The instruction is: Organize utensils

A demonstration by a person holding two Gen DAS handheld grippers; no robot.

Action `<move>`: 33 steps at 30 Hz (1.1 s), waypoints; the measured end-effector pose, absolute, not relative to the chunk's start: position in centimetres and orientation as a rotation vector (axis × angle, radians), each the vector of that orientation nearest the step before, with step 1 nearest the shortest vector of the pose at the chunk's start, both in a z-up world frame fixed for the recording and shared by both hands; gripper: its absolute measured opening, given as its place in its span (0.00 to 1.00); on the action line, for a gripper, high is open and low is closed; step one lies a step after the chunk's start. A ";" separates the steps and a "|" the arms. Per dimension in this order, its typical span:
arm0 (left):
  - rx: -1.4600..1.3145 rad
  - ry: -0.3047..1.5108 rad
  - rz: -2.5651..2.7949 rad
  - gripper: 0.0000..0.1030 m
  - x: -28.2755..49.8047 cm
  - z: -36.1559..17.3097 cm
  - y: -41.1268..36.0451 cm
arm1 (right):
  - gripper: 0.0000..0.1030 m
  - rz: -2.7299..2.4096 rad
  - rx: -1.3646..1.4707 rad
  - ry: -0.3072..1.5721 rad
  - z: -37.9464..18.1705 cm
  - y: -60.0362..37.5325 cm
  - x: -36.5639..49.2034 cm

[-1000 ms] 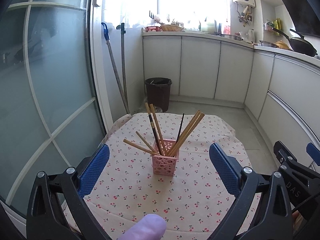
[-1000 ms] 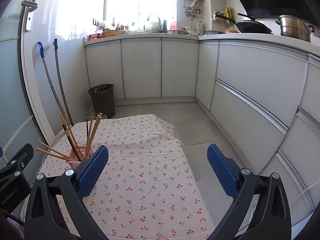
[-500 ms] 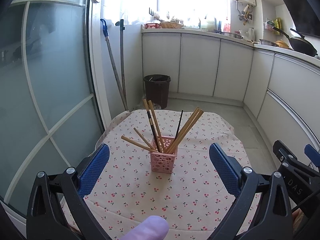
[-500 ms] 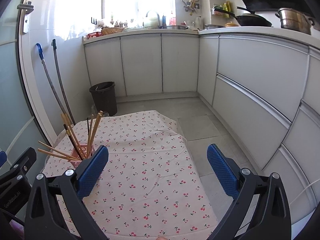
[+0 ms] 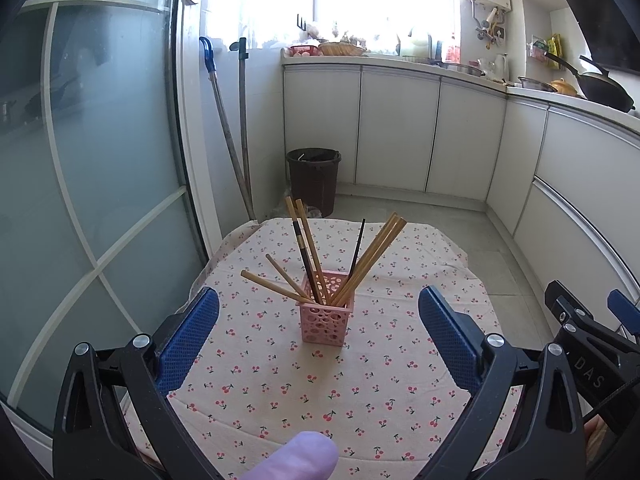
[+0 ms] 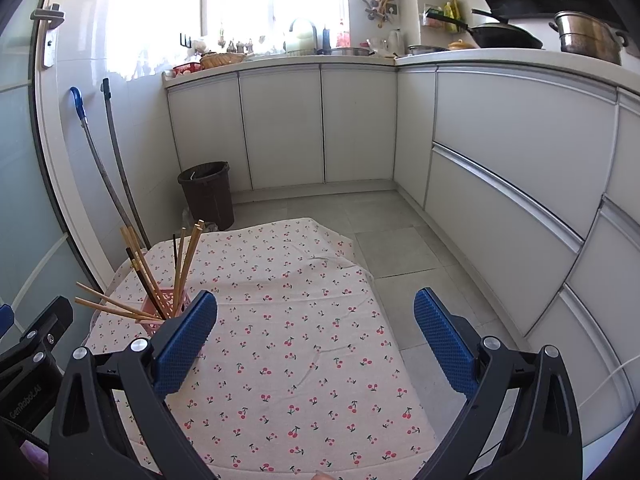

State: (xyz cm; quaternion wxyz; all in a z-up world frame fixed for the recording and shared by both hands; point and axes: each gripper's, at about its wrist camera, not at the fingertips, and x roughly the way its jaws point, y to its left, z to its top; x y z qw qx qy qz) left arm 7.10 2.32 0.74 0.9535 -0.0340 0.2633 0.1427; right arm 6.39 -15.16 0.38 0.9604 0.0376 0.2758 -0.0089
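Standing chopsticks in pink holder (both claws wide, empty).

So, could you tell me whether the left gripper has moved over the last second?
Yes: the left gripper has pulled back from the pink holder.

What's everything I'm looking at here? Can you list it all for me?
Holder: one, pink, on the table, mid-cloth.
Chopsticks: several, mostly tan, some black, fanned out in the holder.
Tablecloth: one, cream with red cherries, over the table.
Bin: one, dark brown, on the floor by the cabinets.
Poles: two, leaning in the corner.
Wok: one, black, on the counter.
Steel pot: one, on the counter.
Left tongs: open, blue pads.
Right tongs: open, blue pads.
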 end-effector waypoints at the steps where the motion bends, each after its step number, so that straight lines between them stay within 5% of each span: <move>1: -0.069 0.536 0.291 0.93 7.1 0.7 2.3 | 0.93 -0.017 0.076 0.560 0.4 -15.1 6.4; 33: -0.085 0.558 0.312 0.93 7.4 0.3 2.9 | 0.93 -0.004 0.093 0.590 -0.2 -15.2 6.7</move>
